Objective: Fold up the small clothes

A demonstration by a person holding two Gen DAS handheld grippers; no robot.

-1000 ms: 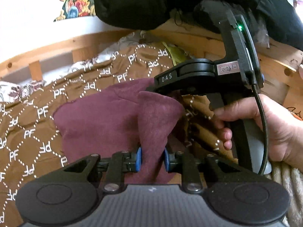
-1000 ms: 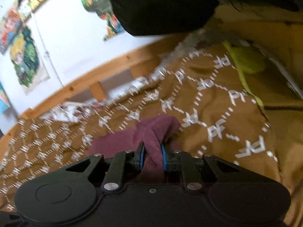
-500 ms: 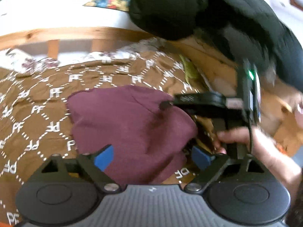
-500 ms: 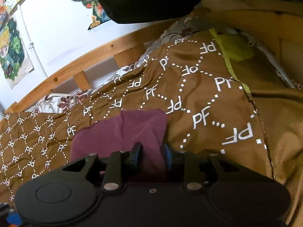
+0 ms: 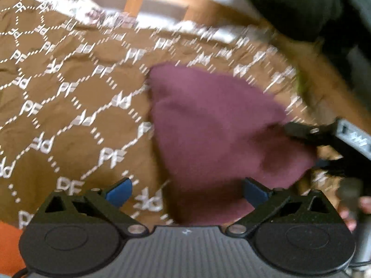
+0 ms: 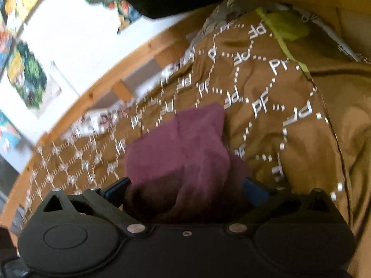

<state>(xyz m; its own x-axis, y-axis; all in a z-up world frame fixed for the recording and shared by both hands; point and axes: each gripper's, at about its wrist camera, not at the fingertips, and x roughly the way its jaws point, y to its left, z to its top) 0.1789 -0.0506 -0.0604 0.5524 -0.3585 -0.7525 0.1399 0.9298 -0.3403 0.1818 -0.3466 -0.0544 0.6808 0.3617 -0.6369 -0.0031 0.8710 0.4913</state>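
A small maroon garment point(image 5: 215, 125) lies folded over on a brown bedspread point(image 5: 69, 106) with a white "PF" pattern. My left gripper point(image 5: 185, 191) is open just above the garment's near edge, its blue pads apart and holding nothing. In the right wrist view the same garment point(image 6: 183, 146) lies under my right gripper point(image 6: 185, 188), which is open with the cloth lying loose between its spread fingers. The right gripper's body also shows at the right edge of the left wrist view point(image 5: 336, 134), at the garment's right side.
A wooden bed rail point(image 6: 129, 55) runs along the far side below a white wall with colourful posters point(image 6: 25, 74). A black garment point(image 5: 301, 4) hangs overhead. A yellow-green cloth point(image 6: 285, 25) lies at the bedspread's far right. Something orange point(image 5: 9, 245) is at the lower left.
Both grippers were shut on the maroon garment a second ago. The left opened first, then the right. The garment now lies flat on the bedspread, and the left view has swung left.
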